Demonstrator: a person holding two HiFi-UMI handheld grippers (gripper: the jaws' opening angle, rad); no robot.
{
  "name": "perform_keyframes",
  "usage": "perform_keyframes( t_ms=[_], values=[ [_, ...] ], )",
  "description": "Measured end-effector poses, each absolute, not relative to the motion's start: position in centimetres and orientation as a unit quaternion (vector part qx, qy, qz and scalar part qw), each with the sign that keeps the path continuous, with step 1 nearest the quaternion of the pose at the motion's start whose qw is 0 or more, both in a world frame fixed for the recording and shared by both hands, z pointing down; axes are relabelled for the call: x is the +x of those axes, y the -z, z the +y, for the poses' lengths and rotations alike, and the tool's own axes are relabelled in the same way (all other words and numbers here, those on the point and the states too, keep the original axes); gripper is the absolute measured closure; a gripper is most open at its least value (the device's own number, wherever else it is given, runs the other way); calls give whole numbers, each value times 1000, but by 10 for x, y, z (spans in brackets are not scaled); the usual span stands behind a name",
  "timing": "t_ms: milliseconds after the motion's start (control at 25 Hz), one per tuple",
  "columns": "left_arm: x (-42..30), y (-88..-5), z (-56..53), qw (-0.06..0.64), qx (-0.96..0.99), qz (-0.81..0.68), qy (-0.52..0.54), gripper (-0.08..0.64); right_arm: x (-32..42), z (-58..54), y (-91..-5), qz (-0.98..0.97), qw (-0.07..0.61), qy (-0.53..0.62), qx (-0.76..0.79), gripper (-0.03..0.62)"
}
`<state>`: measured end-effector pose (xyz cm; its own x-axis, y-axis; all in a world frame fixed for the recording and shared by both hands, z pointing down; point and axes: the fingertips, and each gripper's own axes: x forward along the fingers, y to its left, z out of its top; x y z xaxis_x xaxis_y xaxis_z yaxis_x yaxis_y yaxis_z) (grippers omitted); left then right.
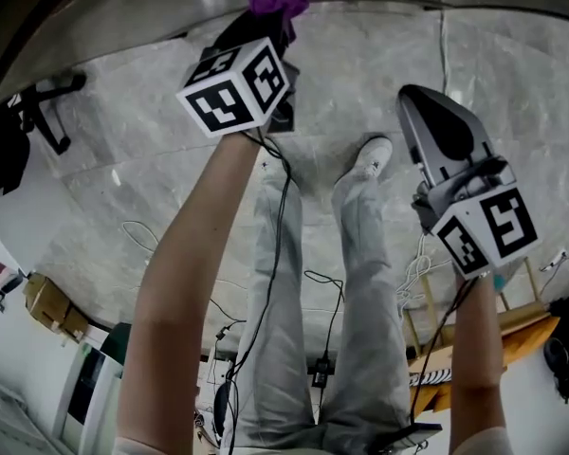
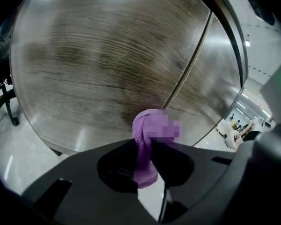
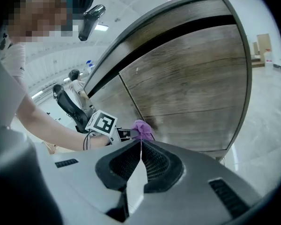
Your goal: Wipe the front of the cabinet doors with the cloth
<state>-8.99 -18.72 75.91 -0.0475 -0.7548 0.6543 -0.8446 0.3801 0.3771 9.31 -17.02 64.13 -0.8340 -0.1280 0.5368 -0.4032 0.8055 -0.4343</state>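
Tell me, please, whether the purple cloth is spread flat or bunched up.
Bunched up: the purple cloth is a wadded lump, pinched between the jaws of the left gripper.

A pale marbled floor (image 1: 123, 216) carries loose black cables (image 1: 324, 287) and a coiled white cord (image 1: 415, 275) near its middle. A wooden rack (image 1: 517, 320) with an orange shelf stands toward its right edge. A cardboard box (image 1: 49, 303) sits toward its left edge, and a black chair base (image 1: 47, 112) at its far left corner.
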Motion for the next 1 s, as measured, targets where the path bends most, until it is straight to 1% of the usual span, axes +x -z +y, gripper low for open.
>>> perform_keyframes(
  t_ms=[240, 360, 600, 800, 1000],
  values=[
    [-128, -769, -160, 426, 538, -725, -56, 478, 81, -162, -648, -909, 246, -288, 175, 563],
    [-162, -774, -139, 422, 531, -731, -70, 479, 53, -150, -651, -909, 238, -293, 174, 563],
    [-252, -781, -77, 414, 497, -754, -112, 479, -17, -112, -649, -914, 224, -302, 150, 563],
    [-311, -786, -35, 411, 466, -777, -103, 479, -51, -96, -645, -913, 213, -320, 133, 563],
    [-356, -779, -1, 413, 399, -815, -81, 479, -67, -94, -647, -916, 220, -315, 116, 563]
  ],
)
